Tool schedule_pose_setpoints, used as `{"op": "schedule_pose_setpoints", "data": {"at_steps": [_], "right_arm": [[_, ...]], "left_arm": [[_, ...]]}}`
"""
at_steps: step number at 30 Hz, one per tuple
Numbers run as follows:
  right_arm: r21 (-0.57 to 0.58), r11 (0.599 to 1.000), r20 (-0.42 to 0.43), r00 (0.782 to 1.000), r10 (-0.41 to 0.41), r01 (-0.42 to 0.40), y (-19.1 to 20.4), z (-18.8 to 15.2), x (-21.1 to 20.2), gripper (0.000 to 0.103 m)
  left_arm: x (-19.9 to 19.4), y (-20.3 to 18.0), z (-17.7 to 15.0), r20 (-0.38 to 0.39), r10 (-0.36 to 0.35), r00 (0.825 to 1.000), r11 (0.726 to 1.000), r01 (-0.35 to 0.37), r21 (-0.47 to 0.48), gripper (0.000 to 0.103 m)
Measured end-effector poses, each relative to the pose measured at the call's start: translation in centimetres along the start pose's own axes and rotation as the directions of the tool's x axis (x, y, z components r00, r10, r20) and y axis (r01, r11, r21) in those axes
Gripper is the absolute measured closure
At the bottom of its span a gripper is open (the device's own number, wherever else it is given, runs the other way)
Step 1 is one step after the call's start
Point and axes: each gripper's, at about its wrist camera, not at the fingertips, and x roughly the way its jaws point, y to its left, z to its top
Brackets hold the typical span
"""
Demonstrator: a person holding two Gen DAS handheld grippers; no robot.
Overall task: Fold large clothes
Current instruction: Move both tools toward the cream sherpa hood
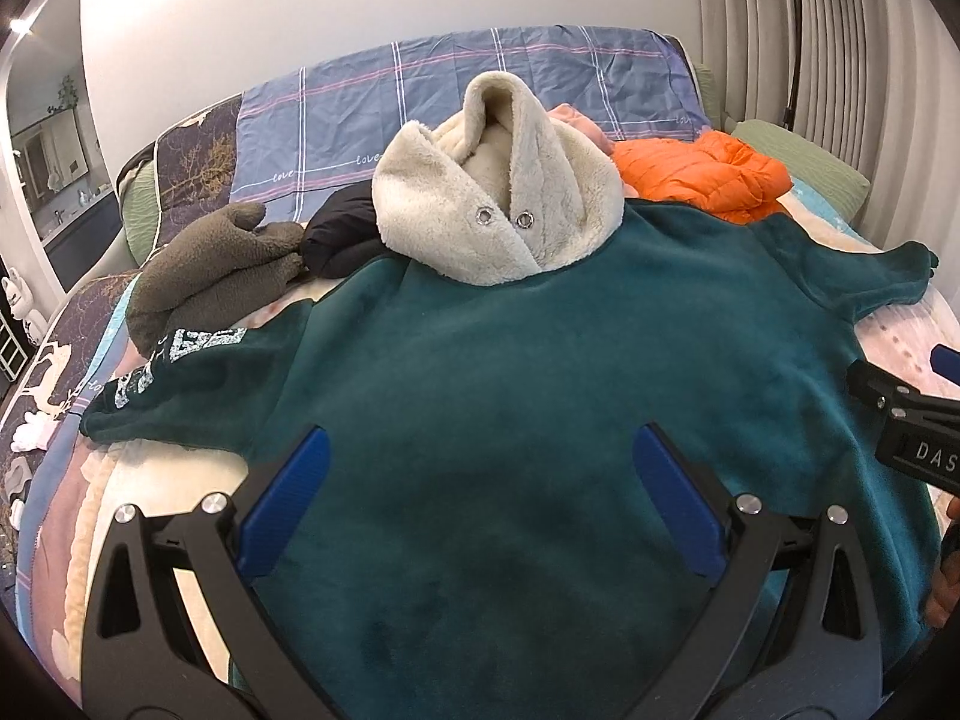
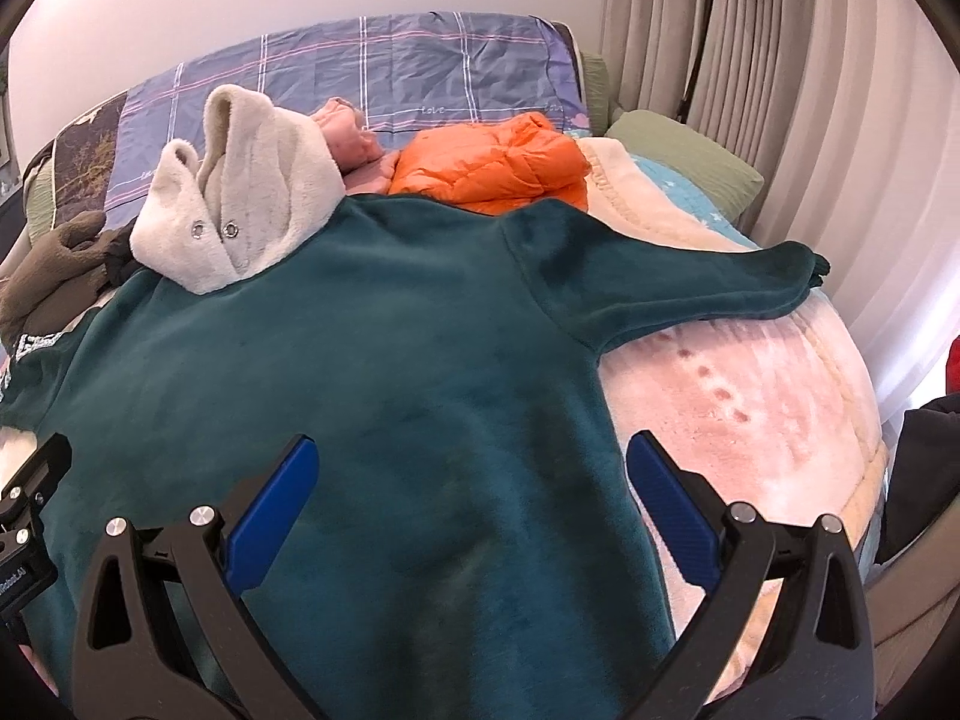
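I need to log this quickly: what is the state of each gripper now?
Left gripper: open, holding nothing, above the green hoodie.
Right gripper: open, holding nothing, above the hoodie's edge.

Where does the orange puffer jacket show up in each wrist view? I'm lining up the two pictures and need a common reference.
Left wrist view: the orange puffer jacket lies upper right, behind the teal hoodie's shoulder.
Right wrist view: the orange puffer jacket lies upper centre, just beyond the teal hoodie.
Shared landmark: the cream fleece hood with two metal eyelets, left of the jacket in both views.
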Motion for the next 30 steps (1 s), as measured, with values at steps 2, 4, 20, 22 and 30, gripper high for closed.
{"op": "schedule_pose_setpoints", "data": {"at_steps": [2, 4, 20, 22, 30], "right_arm": [[-0.003, 1.000, 0.001, 1.000, -0.015, 0.015, 0.0, 0.1, 0.1, 0.001], [-0.007, 1.000, 0.000, 1.000, -0.030, 0.030, -0.1, 0.2, 0.3, 0.001], [0.042, 0.988, 0.015, 0.989, -0.148, 0.147, -2.9, 1.2, 0.9, 0.001], [0.040, 0.989, 0.014, 0.990, -0.142, 0.141, -2.8, 1.4, 1.1, 0.001], [0.009, 0.993, 0.033, 0.992, -0.119, 0.119, -1.5, 2.4, 1.4, 0.001]], "left_arm": [[0.1, 0.0, 0.0, 0.001, -0.003, 1.000, 1.000, 0.003, 0.003, 0.002], [0.2, -0.1, -0.1, 0.001, -0.007, 1.000, 1.000, 0.007, 0.005, 0.002], [1.3, -1.2, 0.1, 0.004, -0.051, 0.999, 0.998, 0.051, 0.036, 0.002], [1.4, -1.2, 0.2, 0.000, -0.055, 0.998, 0.998, 0.055, 0.037, 0.002], [1.3, 0.0, 1.3, 0.003, -0.056, 0.998, 0.998, 0.056, 0.041, 0.002]]}}
